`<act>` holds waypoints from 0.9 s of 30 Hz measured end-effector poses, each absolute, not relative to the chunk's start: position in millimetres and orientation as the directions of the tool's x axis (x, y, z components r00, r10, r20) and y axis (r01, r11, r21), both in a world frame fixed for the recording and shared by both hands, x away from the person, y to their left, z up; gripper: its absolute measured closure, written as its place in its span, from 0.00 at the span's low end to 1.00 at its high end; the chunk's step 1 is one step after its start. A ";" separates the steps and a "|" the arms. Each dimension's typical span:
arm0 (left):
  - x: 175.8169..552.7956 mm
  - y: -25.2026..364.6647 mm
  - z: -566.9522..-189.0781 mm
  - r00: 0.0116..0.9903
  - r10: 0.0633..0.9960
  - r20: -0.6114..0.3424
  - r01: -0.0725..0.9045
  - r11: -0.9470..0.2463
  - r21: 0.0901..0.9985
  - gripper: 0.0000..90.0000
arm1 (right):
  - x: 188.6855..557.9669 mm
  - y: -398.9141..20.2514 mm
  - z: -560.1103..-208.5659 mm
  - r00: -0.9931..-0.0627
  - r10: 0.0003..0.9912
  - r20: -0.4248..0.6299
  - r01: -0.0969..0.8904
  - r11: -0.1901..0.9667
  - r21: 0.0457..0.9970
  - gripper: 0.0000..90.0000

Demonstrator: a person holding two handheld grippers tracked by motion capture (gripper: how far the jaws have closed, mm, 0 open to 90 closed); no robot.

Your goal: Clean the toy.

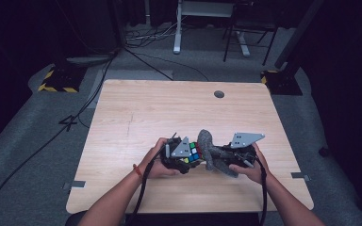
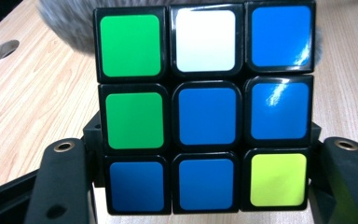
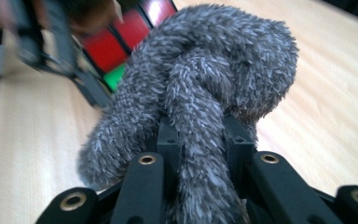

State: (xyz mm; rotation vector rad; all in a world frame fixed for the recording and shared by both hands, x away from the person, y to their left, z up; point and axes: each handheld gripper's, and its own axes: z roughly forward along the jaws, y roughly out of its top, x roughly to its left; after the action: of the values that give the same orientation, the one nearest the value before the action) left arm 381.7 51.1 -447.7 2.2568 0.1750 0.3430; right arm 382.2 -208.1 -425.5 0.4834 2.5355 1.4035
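Fingers of my left gripper (image 1: pixel 192 157) clamp a Rubik's cube (image 2: pixel 205 109); my right gripper (image 1: pixel 219 157) pinches a grey plush toy (image 3: pixel 205 93), whose form is hard to make out over the desk (image 1: pixel 136 113).

Cube: a puzzle cube (image 2: pixel 206 109) faces the camera, its black frame clamped between the two black jaws at its lower corners.
Top row: green, white, blue.
Middle row: green, blue, blue.
Bottom row: blue, blue, yellow-green.
Behind the cube: grey fuzzy fabric (image 2: pixel 65 28) at its top edge.
Under the cube: pale wooden surface (image 2: pixel 32 98), with a round hole (image 2: pixel 4 49) left of the cube.
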 end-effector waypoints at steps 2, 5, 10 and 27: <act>381.2 48.7 -450.1 0.954 0.232 0.189 0.010 -0.655 0.756 0.37 | 378.5 -204.6 -420.2 -0.934 0.356 -0.012 0.170 0.476 0.863 0.82; 379.2 42.9 -454.1 0.957 0.225 0.185 0.014 -0.669 0.743 0.37 | 371.4 -195.5 -411.0 -0.946 0.324 -0.011 0.147 0.458 0.877 0.82; 377.3 41.4 -455.5 0.958 0.219 0.184 0.013 -0.675 0.737 0.37 | 371.6 -191.5 -409.5 -0.944 0.331 -0.014 0.145 0.450 0.881 0.82; 376.6 55.1 -444.2 0.956 0.238 0.173 0.019 -0.638 0.770 0.37 | 377.5 -201.1 -422.6 -0.931 0.365 -0.022 0.181 0.513 0.839 0.82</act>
State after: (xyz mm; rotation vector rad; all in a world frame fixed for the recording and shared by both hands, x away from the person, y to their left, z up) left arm 376.6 55.1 -444.2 2.2449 0.1801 0.3271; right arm 377.5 -201.1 -422.6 0.4676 2.5576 1.3826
